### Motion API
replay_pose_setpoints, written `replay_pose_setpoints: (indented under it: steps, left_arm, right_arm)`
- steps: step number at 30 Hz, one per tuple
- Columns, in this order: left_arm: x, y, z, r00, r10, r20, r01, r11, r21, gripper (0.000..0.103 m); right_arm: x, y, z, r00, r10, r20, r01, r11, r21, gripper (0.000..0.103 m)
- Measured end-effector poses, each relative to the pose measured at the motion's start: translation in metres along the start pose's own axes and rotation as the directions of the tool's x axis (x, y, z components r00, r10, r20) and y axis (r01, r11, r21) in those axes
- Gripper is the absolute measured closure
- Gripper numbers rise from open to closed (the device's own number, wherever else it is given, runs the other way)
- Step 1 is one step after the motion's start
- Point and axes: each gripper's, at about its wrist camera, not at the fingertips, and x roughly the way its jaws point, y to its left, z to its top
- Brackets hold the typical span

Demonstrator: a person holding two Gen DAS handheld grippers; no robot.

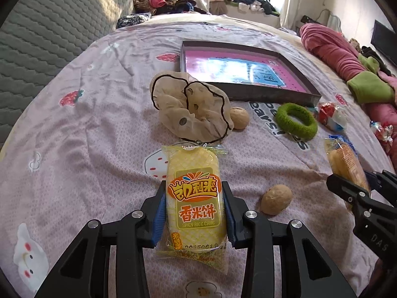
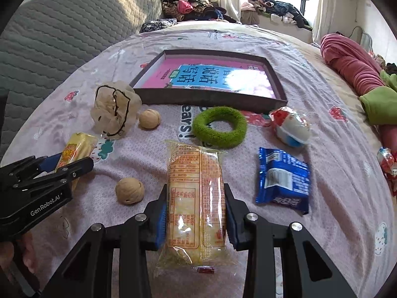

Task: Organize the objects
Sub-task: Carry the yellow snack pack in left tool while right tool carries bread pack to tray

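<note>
2 rice cake packets are being gripped, 1 (image 1: 196, 198) by the left gripper (image 1: 194, 213), 1 (image 2: 196, 203) by the right gripper (image 2: 196, 216), so carrying both to the dark tray (image 2: 211, 100) seems next.

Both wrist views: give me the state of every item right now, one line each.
left gripper: shut on rice cake packet, label up.
right gripper: shut on second rice cake packet, back side up.
tray: holds only a book.
walnuts: loose on bed.
green ring: flat.
blue packet: sealed, flat.
</note>
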Motion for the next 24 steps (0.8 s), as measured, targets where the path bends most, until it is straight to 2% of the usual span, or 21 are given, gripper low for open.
replay_pose_setpoints:
  steps: [14, 24]
  left_arm:
    - [-0.026, -0.028, -0.005, 1.0, 0.009, 0.02, -0.01, 0.999, 0.036, 0.062]
    - [-0.054, -0.044, 0.018, 0.997, 0.039, 0.068, -0.042, 0.998, 0.043, 0.062]
  right_arm:
    - [-0.031, -0.008, 0.006, 0.999, 0.008, 0.039, -0.009, 1.0, 0.015, 0.064]
    - [-0.056, -0.025, 0.018, 0.997, 0.001, 0.076, 0.0, 1.0, -0.002, 0.064]
